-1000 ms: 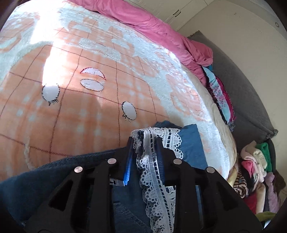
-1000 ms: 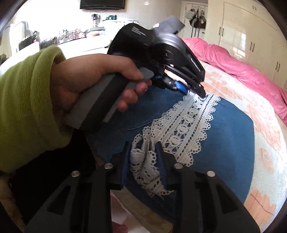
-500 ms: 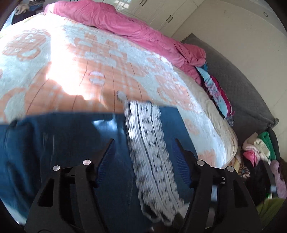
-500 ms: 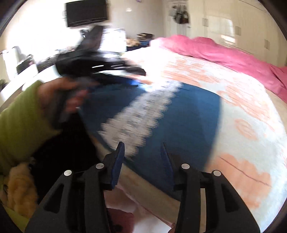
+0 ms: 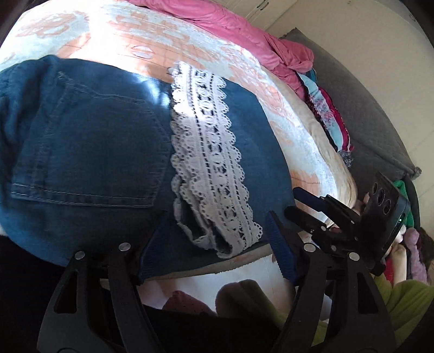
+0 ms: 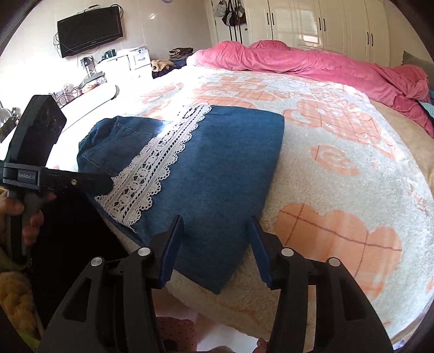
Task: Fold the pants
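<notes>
On the bed (image 6: 339, 168), near its front edge: one pair of pants (image 6: 217, 163), blue denim, folded into a compact block with a white lace strip (image 6: 152, 168) running along it, pink duvet (image 6: 312, 62) bunched well behind. Handling, as judged: soft and limp yet fairly heavy for cloth; the denim layers should hold a crease and grip each other, while the lace looks delicate and apt to snag, so it is a poor place to pinch. Best hold is likely a thick folded denim edge or corner, all layers taken together. Left hand-held gripper (image 5: 208, 244): jaws have just been opening and stand apart, the lace end lying between them unpinched. Right hand-held gripper (image 6: 217, 244): jaws have just been opening, apart over the nearest corner of the pants, pads not pressing. Left wrist view alone shows the back pocket (image 5: 89, 141) stitching, the doubled-over lace end, and a clothes heap (image 5: 407, 244) beyond the bed's side. Right wrist view alone shows the block's full outline, its clean far edge, the wardrobe (image 6: 325, 24) and wall television (image 6: 89, 30).
</notes>
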